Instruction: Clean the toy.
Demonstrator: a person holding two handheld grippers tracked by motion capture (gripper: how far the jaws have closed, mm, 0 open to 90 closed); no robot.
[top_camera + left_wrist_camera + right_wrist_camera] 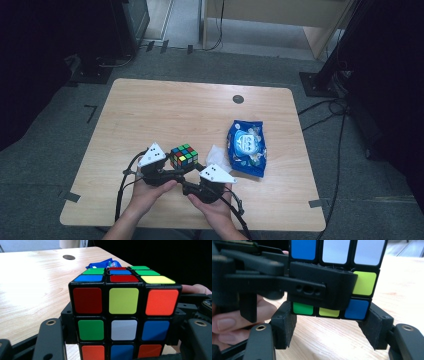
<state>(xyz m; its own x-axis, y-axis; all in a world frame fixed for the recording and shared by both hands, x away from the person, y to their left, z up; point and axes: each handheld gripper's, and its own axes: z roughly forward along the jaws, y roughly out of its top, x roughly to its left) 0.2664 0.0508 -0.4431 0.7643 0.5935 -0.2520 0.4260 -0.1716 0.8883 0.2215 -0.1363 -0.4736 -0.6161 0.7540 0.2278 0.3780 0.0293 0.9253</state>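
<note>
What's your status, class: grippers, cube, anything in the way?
Left hand-held gripper shut on puzzle cube. Right hand-held gripper open, jaws flanking cube's bottom layer. Wipes pack and tissue lie beside, not blocking.

Two handheld grippers: left gripper (169, 167) and right gripper (194, 176), black jaws with brass-coloured rivets, grey triangular top plates, trailing black cables.

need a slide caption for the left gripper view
Left claw clamped on a scrambled cube above the wooden table, blue pack behind it.
</note>
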